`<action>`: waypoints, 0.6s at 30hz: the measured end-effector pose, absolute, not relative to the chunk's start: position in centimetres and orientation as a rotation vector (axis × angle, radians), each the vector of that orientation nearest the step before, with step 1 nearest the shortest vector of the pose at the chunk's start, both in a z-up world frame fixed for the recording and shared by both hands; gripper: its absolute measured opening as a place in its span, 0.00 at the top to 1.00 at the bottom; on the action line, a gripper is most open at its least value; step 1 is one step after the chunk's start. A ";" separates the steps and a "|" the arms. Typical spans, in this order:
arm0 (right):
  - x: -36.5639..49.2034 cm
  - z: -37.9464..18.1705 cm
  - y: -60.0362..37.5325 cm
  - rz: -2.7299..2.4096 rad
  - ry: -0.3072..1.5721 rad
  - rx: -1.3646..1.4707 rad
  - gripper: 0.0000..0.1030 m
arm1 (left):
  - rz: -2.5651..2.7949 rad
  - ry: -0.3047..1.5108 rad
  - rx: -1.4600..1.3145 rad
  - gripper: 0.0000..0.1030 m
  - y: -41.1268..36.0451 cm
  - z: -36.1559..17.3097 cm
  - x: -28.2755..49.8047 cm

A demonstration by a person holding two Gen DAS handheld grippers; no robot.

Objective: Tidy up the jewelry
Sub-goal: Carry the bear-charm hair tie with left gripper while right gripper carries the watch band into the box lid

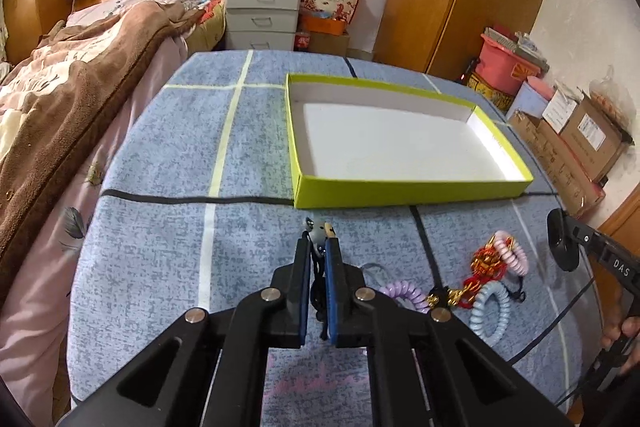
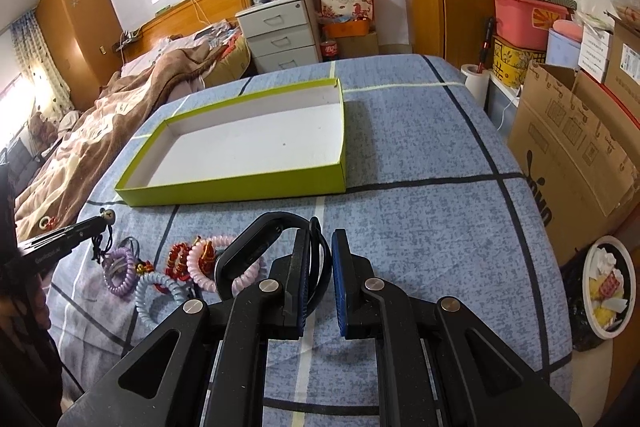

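My left gripper (image 1: pixel 319 247) is shut on a small charm on a black cord (image 1: pixel 316 233), held above the blue cloth just in front of the green box (image 1: pixel 400 193). The box is white inside and empty. In the right wrist view my right gripper (image 2: pixel 320 247) holds a black wristband (image 2: pixel 256 247) that loops to its left; the jaws stand slightly apart around the strap. Coiled hair ties in purple (image 2: pixel 118 273), blue (image 2: pixel 158 293) and pink (image 2: pixel 208 261) lie with red and gold trinkets (image 2: pixel 178 261) on the cloth at the left.
The table (image 2: pixel 420 227) has a blue checked cloth. A bed (image 1: pixel 80 87) lies to its left. A grey drawer unit (image 1: pixel 262 13) stands behind. Cardboard boxes (image 2: pixel 572 151) and a bin (image 2: pixel 606 287) stand at the right.
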State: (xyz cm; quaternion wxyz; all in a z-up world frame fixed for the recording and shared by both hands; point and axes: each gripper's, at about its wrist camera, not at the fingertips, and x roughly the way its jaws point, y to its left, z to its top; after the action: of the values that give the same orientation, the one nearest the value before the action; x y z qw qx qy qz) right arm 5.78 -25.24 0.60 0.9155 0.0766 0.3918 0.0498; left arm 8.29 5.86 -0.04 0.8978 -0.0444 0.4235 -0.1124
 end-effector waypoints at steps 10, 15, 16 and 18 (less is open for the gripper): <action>7.4 3.5 -24.8 0.120 0.757 0.149 0.89 | -0.266 0.836 -0.097 0.93 5.3 2.7 9.9; 7.6 3.6 -24.9 0.122 0.753 0.147 0.89 | -0.281 0.875 -0.100 0.93 5.5 1.5 9.8; 7.6 3.5 -24.8 0.124 0.755 0.147 0.89 | -0.280 0.887 -0.110 0.92 5.6 1.1 9.8; 7.5 3.2 -24.8 0.126 0.762 0.148 0.89 | -0.278 0.916 -0.096 0.91 5.6 0.0 9.6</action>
State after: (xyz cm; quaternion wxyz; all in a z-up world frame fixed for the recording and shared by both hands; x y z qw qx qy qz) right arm 7.54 -24.82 3.20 0.9237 0.0719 0.3712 0.0615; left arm 9.60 5.60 0.05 0.8865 -0.0460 0.4406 -0.1337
